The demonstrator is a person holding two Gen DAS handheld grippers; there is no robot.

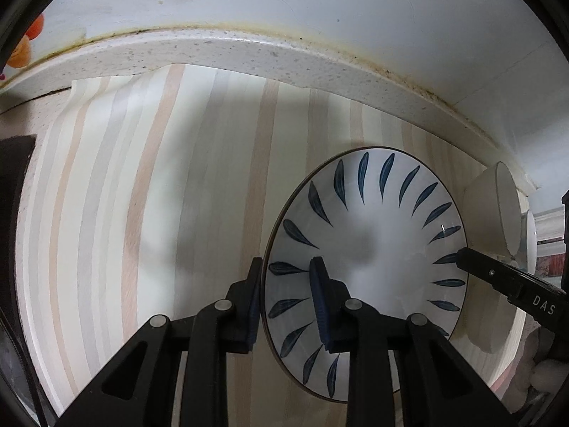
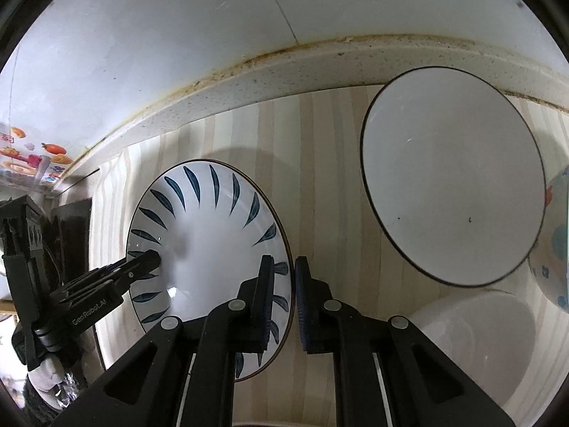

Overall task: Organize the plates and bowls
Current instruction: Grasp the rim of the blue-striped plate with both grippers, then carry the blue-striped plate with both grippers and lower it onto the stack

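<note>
A white plate with blue leaf marks lies on the striped mat. My left gripper straddles its left rim, one finger outside and one inside, with a gap to the rim. My right gripper closes on the plate's right rim, fingers nearly touching it. Each gripper also shows in the other's view: the right one and the left one. A large white bowl with a dark rim sits to the right, and a plain white bowl in front of it.
A speckled counter ledge and white wall run behind the striped mat. A small white cup stands right of the plate. A patterned bowl sits at the far right. A dark object lies at the left edge.
</note>
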